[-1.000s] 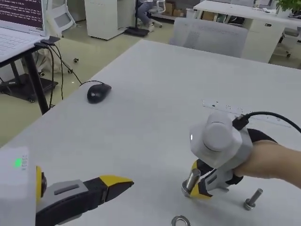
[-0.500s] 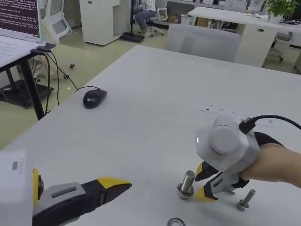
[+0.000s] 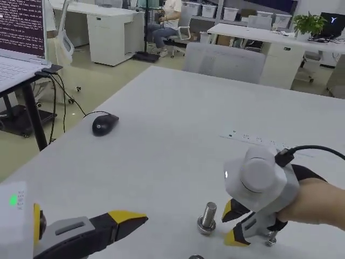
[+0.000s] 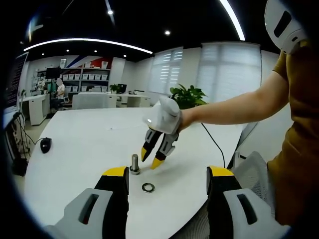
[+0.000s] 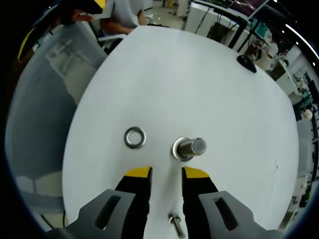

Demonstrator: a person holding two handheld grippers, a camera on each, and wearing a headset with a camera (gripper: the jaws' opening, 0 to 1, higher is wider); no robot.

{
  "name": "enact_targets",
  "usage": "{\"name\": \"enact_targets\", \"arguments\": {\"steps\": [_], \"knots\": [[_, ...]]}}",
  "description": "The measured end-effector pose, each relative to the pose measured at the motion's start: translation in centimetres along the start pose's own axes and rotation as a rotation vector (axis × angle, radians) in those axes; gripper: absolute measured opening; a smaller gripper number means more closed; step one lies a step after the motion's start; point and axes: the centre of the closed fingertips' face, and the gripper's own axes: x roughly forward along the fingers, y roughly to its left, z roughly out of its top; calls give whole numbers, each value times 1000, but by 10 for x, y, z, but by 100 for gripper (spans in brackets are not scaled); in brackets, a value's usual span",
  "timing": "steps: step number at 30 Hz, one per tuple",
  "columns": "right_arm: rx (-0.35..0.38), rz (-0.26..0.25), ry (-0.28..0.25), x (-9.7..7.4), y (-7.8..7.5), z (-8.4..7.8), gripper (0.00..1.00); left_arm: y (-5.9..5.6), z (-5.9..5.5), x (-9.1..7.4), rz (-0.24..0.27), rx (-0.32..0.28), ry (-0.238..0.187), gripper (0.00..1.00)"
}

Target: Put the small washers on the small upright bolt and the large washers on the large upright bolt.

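Observation:
A large steel bolt (image 3: 206,217) stands upright on its head on the white table (image 3: 178,135). My right gripper (image 3: 230,223) is just to its right, open, with nothing between its yellow tips. In the right gripper view the large bolt (image 5: 188,148) is just beyond the open right gripper (image 5: 167,173), and a large washer (image 5: 135,137) lies flat to its left. A small bolt (image 5: 174,224) lies on its side under the jaws. My left gripper (image 4: 168,174) is open, with the large bolt (image 4: 134,164) and the washer (image 4: 147,187) ahead of it. The left gripper (image 3: 132,220) sits low at the left.
A black mouse (image 3: 104,124) with its cable lies at the table's far left edge. A white power strip (image 3: 253,139) lies behind the right gripper. A laptop (image 3: 21,32) stands on a side stand at the left. A grey chair back (image 3: 223,62) is at the far edge.
The right gripper was shut around the large bolt; it has opened and drawn back to the right, leaving the bolt upright. The head camera has tilted up. The left gripper has hardly moved.

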Motion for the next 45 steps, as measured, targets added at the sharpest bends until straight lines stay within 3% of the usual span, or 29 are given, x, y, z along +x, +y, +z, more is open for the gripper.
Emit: {"name": "enact_targets", "arguments": {"steps": [10, 22, 34, 45], "knots": [[-16, 52, 2, 8, 23, 9, 25, -5, 1, -6, 9, 0, -17, 62], [-30, 115, -10, 27, 44, 25, 32, -2, 5, -8, 17, 0, -33, 62], [-37, 130, -17, 40, 46, 33, 33, 3, 2, -5, 16, -5, -22, 62], [-37, 145, -45, 41, 46, 35, 32, 7, 2, 0, 15, -7, -18, 62]]}}
